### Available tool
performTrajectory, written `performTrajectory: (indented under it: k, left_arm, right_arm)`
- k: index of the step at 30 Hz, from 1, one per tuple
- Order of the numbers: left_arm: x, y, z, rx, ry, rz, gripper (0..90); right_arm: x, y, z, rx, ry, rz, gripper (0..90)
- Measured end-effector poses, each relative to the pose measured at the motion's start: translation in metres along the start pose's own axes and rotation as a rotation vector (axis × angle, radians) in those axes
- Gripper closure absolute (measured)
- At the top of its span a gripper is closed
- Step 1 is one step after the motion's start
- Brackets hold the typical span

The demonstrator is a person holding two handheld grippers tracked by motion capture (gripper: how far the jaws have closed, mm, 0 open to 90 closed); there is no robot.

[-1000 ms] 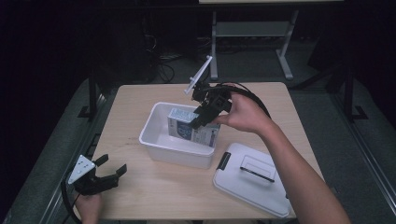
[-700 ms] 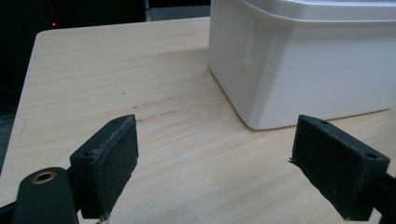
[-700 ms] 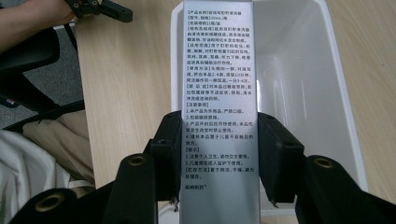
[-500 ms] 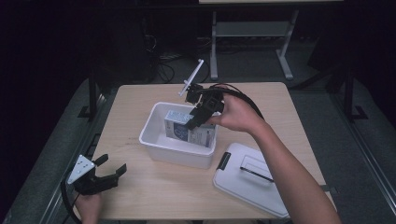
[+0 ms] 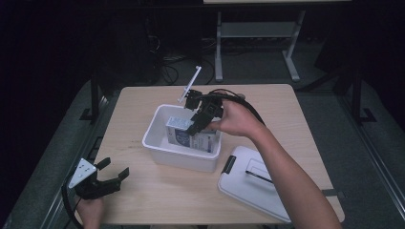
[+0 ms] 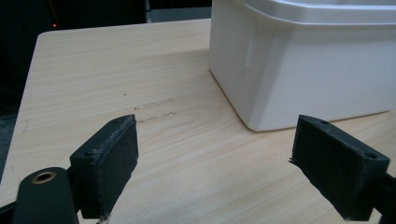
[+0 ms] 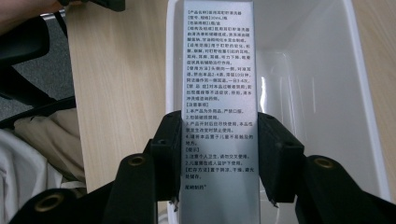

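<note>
The right gripper (image 7: 217, 154) holds a tall, narrow box (image 7: 219, 93) between its two black jaws, which press on its long sides at about half opening, and the box hangs over the inside of the white bin (image 5: 162, 148) at the middle of the table (image 5: 143, 200). I think the main risk is that the box slips or turns in the jaws, because they hold it near one end and the long free part can swing; then it may hit the bin wall or fall flat in a wrong place. If the hand goes down too quickly, the lower end may catch on the other box (image 5: 180, 135), which is already standing inside, it seems. The held box is grey-silver with many lines of small black print on its face, smooth and light-looking, with sharp straight edges. The left gripper (image 5: 102, 179) rests near the table's front left corner, jaws wide open with nothing between them, well apart from the bin. The white lid (image 5: 258, 183) lies on the table beside the bin.
</note>
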State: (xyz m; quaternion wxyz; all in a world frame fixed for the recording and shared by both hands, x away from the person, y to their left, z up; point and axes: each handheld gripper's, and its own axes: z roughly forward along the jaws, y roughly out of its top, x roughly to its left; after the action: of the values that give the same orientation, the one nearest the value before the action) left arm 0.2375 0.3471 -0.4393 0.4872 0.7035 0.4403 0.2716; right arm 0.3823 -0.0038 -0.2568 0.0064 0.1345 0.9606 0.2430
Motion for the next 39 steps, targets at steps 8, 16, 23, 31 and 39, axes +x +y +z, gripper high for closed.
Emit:
performTrajectory:
  k: [8,16,23,31,39]
  left_arm:
    - [0.0,0.0,0.0,-0.001,-0.001,-0.001,13.7]
    - [0.0,-0.001,-0.001,-0.001,-0.002,0.001,13.6]
    - [0.0,0.0,0.0,-0.002,-0.002,-0.002,13.6]
    - [0.0,0.0,0.0,-0.001,-0.002,-0.001,13.6]
    - [0.001,0.0,0.0,0.0,-0.005,-0.001,13.6]
  right_arm:
    - [-0.001,0.0,0.009,0.011,0.005,-0.003,55.1]
    - [-0.001,0.002,0.017,0.021,0.008,-0.005,55.1]
    - [-0.002,-0.001,0.022,0.022,0.016,-0.001,55.1]
    - [-0.006,-0.009,0.033,0.035,0.017,0.014,55.1]
    - [-0.008,-0.013,0.04,0.033,0.026,0.026,55.1]
